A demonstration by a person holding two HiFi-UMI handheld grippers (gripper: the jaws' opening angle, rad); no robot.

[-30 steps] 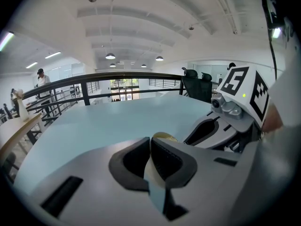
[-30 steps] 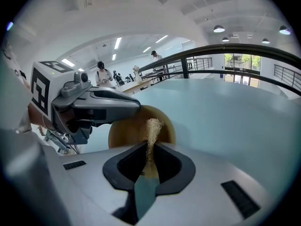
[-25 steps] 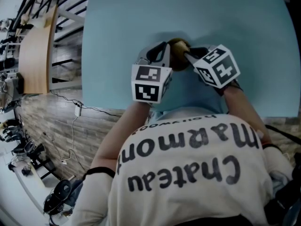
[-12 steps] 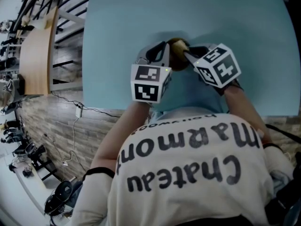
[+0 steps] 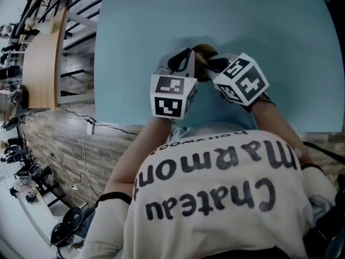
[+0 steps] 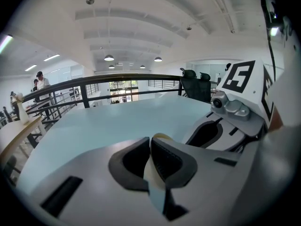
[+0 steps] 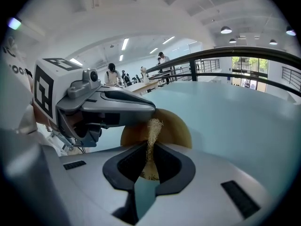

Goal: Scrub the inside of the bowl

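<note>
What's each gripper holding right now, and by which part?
Left gripper clamps the bowl by its rim. Right gripper pinches the fibrous scrubber near its middle, one end sticking out past the jaws.

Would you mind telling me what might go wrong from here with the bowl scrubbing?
The left gripper pinches the bowl only by its thin rim, so scrubbing force may tip it or pull it free. The right gripper holds a thin fibre scrubber that could bend or slip out.
</note>
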